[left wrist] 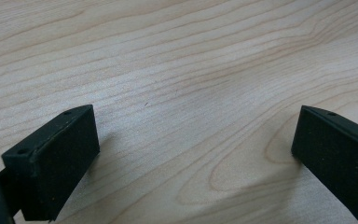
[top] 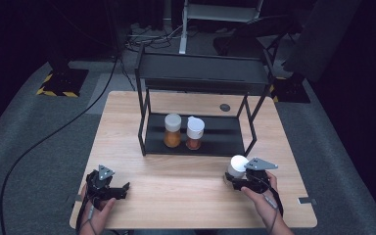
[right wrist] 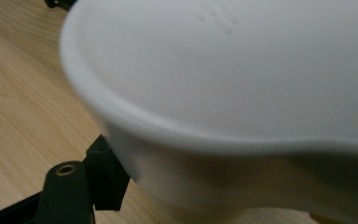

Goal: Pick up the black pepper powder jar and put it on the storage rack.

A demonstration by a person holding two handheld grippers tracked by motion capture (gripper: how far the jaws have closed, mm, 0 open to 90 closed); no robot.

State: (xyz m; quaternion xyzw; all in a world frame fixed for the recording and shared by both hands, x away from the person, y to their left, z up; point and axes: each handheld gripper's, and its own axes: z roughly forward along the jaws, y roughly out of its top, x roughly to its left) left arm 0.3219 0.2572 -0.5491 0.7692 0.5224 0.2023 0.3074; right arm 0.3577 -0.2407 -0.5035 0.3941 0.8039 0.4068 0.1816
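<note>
**White-capped jar caught in the right gripper at the table's front right**

The white-lidded round jar (top: pixel 237 165) stood on the light wooden table (top: pixel 186 196), near the front right corner and clear of the rack. It sat directly ahead of the right gripper (top: pixel 240 182), between its black jaws, which had closed in against its sides. In the right gripper view the smooth white lid (right wrist: pixel 242 79) loomed right up against the camera, a small embossed mark near its top edge, and one black jaw pad (right wrist: pixel 105 175) pressed against the jar's wall just under the lid's rim at the lower left. The other jaw was hidden behind the jar. What the jar contained could not be made out.

The person's right hand (top: pixel 264 196) wrapped the gripper's body from behind, with the grey three-cornered plate (top: pixel 259 163) lying just beside the lid on its right.

Well apart, at the front left of the table, the left gripper (top: pixel 120 190) rested low over bare wood in the person's left hand (top: pixel 100 208). Its two black jaws stood wide apart with nothing but wood grain between them.

Farther back, the black metal two-tier rack (top: pixel 200 73) stood in the middle of the table. On its lower shelf stood two more jars side by side: an orange-filled jar with a pale round lid (top: pixel 172 130) on the left and a reddish-brown-filled jar with a white flip cap (top: pixel 195 133) on the right, close together but not clearly touching.
</note>
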